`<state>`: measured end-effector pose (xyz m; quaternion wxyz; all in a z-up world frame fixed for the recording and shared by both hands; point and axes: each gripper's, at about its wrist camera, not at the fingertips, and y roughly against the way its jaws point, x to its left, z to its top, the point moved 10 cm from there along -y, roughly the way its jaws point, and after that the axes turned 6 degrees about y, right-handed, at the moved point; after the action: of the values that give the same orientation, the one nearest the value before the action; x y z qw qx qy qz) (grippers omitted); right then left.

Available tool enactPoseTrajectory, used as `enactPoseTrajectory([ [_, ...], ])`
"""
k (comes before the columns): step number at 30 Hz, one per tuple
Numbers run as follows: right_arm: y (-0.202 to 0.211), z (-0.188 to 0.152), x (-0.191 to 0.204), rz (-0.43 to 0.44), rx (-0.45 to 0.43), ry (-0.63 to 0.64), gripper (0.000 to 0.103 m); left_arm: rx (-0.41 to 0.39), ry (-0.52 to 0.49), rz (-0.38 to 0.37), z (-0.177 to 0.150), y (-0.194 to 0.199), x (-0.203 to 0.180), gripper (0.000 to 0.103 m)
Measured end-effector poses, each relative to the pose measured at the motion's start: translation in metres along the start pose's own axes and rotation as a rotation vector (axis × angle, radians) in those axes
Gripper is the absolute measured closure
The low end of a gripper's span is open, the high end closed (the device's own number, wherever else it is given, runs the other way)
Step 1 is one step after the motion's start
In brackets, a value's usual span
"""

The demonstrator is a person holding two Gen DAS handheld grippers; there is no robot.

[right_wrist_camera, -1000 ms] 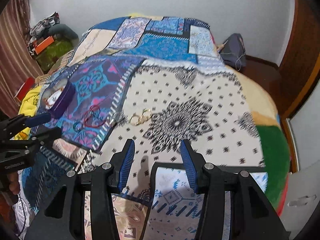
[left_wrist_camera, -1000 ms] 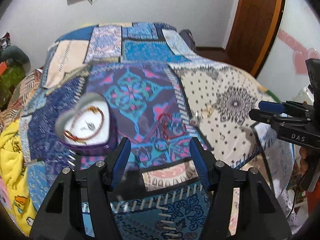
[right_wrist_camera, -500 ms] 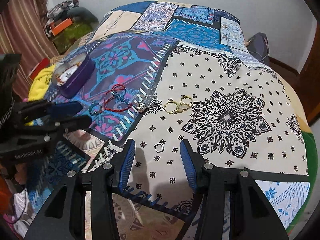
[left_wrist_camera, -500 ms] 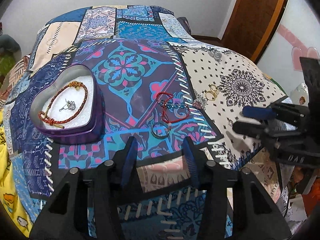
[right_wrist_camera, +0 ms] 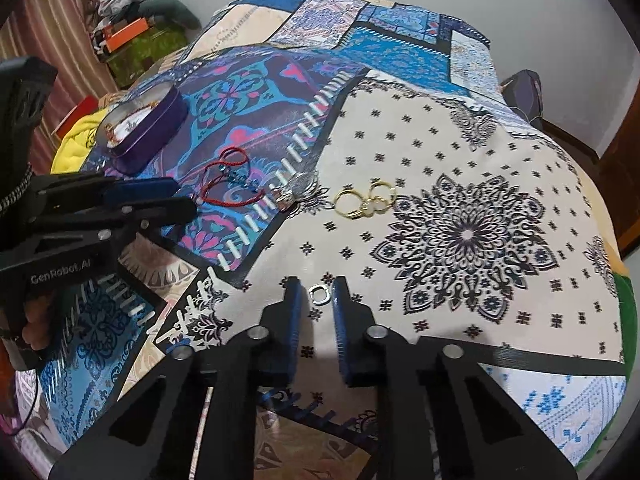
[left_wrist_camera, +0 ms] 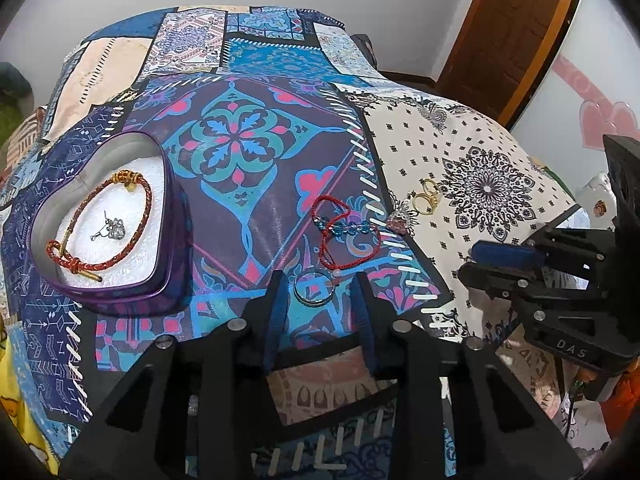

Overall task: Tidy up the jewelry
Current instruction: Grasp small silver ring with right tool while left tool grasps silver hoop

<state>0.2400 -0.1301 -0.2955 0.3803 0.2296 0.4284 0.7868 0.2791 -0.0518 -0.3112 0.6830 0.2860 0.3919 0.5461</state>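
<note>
A purple heart-shaped tin (left_wrist_camera: 176,256) lies on the patchwork bedspread, holding a red braided bracelet (left_wrist_camera: 136,216) and a small silver pendant (left_wrist_camera: 114,231). My left gripper (left_wrist_camera: 320,284) is open with a silver ring (left_wrist_camera: 314,289) between its fingertips. A red cord bracelet with blue beads (left_wrist_camera: 346,232) lies just beyond it. Gold rings (right_wrist_camera: 362,200) and a small silver charm (right_wrist_camera: 294,188) lie further right. My right gripper (right_wrist_camera: 316,292) is open but narrowed around a small square silver ring (right_wrist_camera: 319,294) on the white patterned cloth.
The bed's front edge falls away under both grippers. Clutter and a yellow cloth (right_wrist_camera: 76,140) lie at the far left of the bed. A wooden door (left_wrist_camera: 516,36) stands at the right. The tin also shows in the right wrist view (right_wrist_camera: 154,128).
Both grippers have come down closer to the bedspread. The left now brackets the silver ring. The right has narrowed its fingers around the square ring.
</note>
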Motion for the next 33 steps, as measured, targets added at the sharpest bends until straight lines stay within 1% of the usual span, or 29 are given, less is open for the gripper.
enactPoseTrajectory([
  [3,-0.001,-0.001,0.002,-0.006,0.0,0.007,0.093,-0.005,0.009,0.006,0.001,0.0,0.003,0.083],
  [10,0.006,-0.002,0.004,0.013,-0.005,-0.032,0.094,-0.008,0.021,-0.01,-0.001,0.004,0.004,0.083],
  [17,0.021,0.007,0.006,0.016,-0.046,-0.06,0.094,-0.015,0.045,-0.016,-0.011,0.022,0.007,0.083],
  [24,0.043,0.028,0.011,0.005,-0.121,-0.059,0.094,-0.083,0.065,0.0,-0.009,0.06,0.017,0.083],
  [33,0.062,0.064,0.034,0.014,-0.213,-0.027,0.094,-0.189,0.08,0.037,0.003,0.105,0.033,0.083],
])
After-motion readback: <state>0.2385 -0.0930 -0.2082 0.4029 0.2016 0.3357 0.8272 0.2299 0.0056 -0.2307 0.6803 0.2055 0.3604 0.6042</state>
